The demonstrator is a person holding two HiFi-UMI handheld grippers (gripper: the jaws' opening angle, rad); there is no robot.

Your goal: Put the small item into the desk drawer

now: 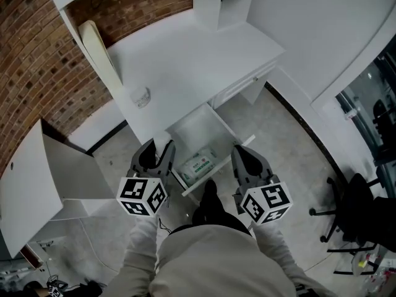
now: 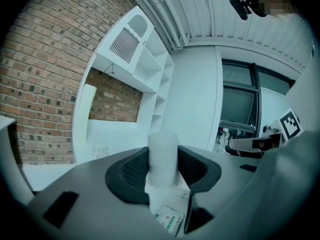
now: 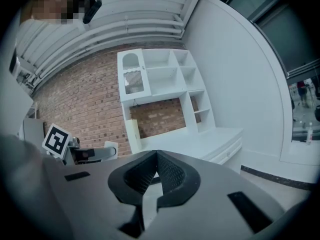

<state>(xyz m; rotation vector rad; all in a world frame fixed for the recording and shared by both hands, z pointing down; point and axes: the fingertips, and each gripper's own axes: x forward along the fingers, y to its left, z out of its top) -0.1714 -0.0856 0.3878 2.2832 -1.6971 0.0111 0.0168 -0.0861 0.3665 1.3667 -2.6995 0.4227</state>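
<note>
Just outside the left wall of the open drawer (image 1: 201,129), below the desk (image 1: 185,54) front edge, I've got the left gripper (image 1: 161,148) hovering, jaws clamped on the small item (image 2: 163,156), a pale translucent cylinder standing upright between the pads. The right gripper (image 3: 156,156) rides by the drawer's right front corner, jaws pinched together on nothing.

My read: drawer's out, item's in hand, not in yet. What's left is to carry it over the rim and let go. A green-and-white wipes pack (image 1: 199,164) fills the drawer's front, so the bare floor toward the back looks the better landing spot.

Up near the desk's front edge sits another small pale object (image 1: 141,96); can't tell what. A cream board (image 1: 99,54) leans at the desk's left end by the brick wall (image 1: 31,60), a shelf unit (image 1: 226,2) stands at the back edge, and an office chair (image 1: 359,209) is well off right. None of it blocks me.
</note>
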